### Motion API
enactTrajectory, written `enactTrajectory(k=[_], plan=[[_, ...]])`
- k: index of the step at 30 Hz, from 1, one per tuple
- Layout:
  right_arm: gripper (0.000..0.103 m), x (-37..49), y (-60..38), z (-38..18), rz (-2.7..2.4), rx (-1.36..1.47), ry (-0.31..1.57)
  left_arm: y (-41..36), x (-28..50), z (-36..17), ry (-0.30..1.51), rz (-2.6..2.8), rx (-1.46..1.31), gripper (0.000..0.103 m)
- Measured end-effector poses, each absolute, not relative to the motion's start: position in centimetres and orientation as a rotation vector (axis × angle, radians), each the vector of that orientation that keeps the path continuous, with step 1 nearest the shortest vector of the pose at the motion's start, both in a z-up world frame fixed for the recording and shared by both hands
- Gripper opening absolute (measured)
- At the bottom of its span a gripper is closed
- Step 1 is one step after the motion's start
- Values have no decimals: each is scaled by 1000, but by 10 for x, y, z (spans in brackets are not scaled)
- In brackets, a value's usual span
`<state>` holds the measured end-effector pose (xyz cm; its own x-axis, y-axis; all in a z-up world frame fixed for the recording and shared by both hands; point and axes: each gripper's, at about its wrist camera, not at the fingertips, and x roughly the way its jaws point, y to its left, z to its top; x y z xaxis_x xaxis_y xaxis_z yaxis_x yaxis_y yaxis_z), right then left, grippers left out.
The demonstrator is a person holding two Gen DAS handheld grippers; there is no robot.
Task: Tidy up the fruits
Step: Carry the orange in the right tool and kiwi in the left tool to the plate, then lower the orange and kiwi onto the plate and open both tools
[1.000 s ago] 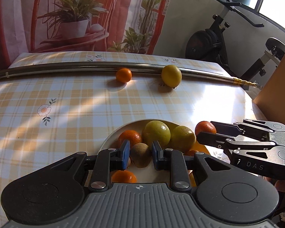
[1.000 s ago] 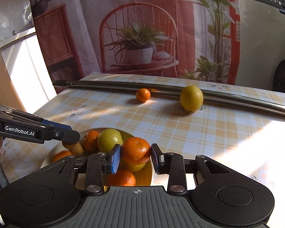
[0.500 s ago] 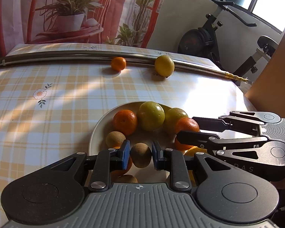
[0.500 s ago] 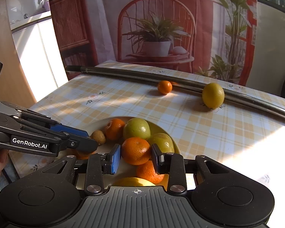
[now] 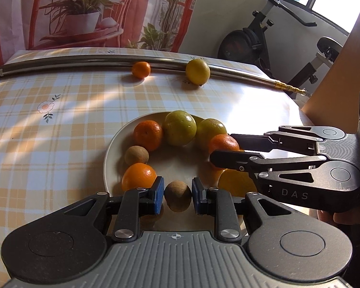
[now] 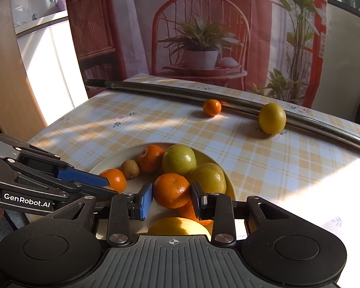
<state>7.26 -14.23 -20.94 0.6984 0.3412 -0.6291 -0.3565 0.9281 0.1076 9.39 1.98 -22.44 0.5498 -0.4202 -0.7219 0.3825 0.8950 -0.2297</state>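
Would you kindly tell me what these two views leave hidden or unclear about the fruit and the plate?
- Left wrist view: the near rim of the plate is hidden behind the left gripper.
- Left wrist view: the right gripper covers part of the mandarin it holds.
- Right wrist view: the yellow fruit is cut off by the gripper body.
- Either view: whether the brown fruit is lifted or resting.
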Motion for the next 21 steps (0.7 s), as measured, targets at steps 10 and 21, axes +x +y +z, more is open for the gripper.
enactTrajectory(k=[10,21], plan=[[31,68,-146,-215,378,-11,696,18,90,-232,920,-484,-32,26],[31,66,-148,-217,381,1,694,22,90,-236,952,-444,-39,26]])
